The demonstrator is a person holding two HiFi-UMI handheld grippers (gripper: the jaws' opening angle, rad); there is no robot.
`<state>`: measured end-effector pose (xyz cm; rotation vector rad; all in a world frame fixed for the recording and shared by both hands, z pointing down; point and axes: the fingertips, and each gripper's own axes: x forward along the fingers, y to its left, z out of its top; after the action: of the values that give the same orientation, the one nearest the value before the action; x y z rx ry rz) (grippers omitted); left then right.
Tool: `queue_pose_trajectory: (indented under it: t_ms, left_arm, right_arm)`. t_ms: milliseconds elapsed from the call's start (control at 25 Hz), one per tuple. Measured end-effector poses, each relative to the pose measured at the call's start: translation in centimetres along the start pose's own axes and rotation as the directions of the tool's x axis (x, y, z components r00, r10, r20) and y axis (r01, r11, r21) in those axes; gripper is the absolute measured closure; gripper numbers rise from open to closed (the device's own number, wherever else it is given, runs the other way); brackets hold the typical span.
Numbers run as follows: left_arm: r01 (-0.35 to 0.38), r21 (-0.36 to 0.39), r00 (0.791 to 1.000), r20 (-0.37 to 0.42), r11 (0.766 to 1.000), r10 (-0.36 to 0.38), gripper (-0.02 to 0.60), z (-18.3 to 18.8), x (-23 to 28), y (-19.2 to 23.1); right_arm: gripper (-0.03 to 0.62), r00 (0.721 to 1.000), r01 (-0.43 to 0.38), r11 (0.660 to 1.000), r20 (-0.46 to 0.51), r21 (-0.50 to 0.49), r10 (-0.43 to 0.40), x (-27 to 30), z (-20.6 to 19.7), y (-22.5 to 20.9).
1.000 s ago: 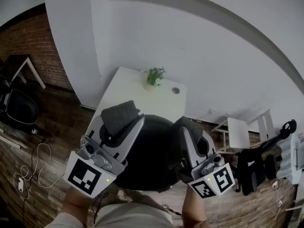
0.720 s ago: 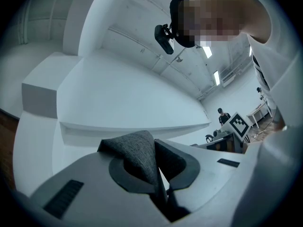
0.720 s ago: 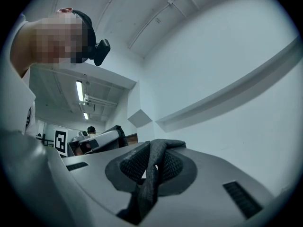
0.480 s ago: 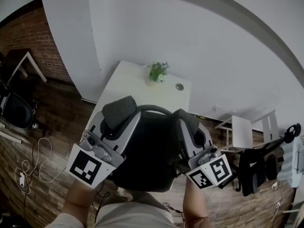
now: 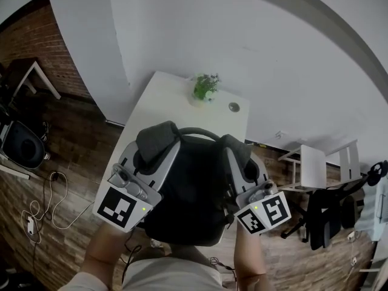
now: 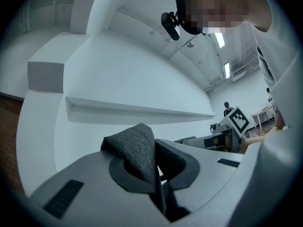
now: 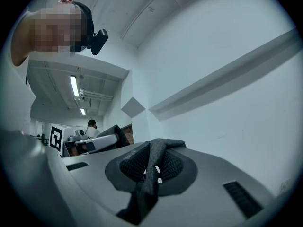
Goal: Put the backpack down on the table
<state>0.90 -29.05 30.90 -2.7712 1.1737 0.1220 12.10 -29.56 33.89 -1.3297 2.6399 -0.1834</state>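
A black backpack [image 5: 193, 193] hangs between my two grippers, over the near end of the white table [image 5: 159, 105]. My left gripper [image 5: 159, 149] is shut on its grey left shoulder strap [image 5: 155, 141], which bunches up out of the jaws in the left gripper view as grey fabric [image 6: 136, 148]. My right gripper [image 5: 237, 153] is shut on the other strap [image 5: 234, 145], seen pinched between the pads in the right gripper view [image 7: 152, 161]. The carry handle [image 5: 197, 132] arches between the grippers. Whether the pack's bottom touches the table is hidden.
A small potted plant [image 5: 205, 88] and a small round object [image 5: 234, 107] sit at the table's far end by the white wall. A white chair [image 5: 314, 162] and a black office chair [image 5: 327, 220] stand to the right. Cables [image 5: 42, 205] lie on the wooden floor at left.
Both grippers have carried the backpack forward over the table and lower. The table and plant now appear nearer. Both grips on the straps are unchanged.
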Motion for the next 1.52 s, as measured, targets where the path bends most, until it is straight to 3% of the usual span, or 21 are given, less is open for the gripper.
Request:
queue_pose_trajectory:
  t_ms: [480, 800, 1160, 1520]
  left_arm:
    - [-0.018, -0.056, 0.998, -0.062, 0.998, 0.015, 0.539, -5.1, 2.6, 1.8]
    - [-0.04, -0.068, 0.989, -0.145, 0.997, 0.03, 0.538, -9.6, 4.2, 2.8]
    - [-0.063, -0.084, 0.968, -0.248, 0.994, 0.04, 0.538, -15.3, 4.9, 3.2]
    - [-0.054, -0.067, 0.958, -0.286, 0.996, 0.033, 0.538, -17.6, 4.8, 2.6]
  right_arm:
    - [0.536, 0.993, 0.02, 0.998, -0.111, -0.06, -0.027, 2.6, -4.3, -3.2]
    - [0.536, 0.98, 0.014, 0.998, -0.195, -0.058, -0.025, 4.0, -8.2, -5.4]
    - [0.527, 0.941, 0.005, 0.999, -0.339, -0.045, -0.02, 4.4, -13.3, -7.4]
    - [0.502, 0.911, -0.012, 1.0, -0.413, -0.012, 0.006, 3.7, -15.8, -7.8]
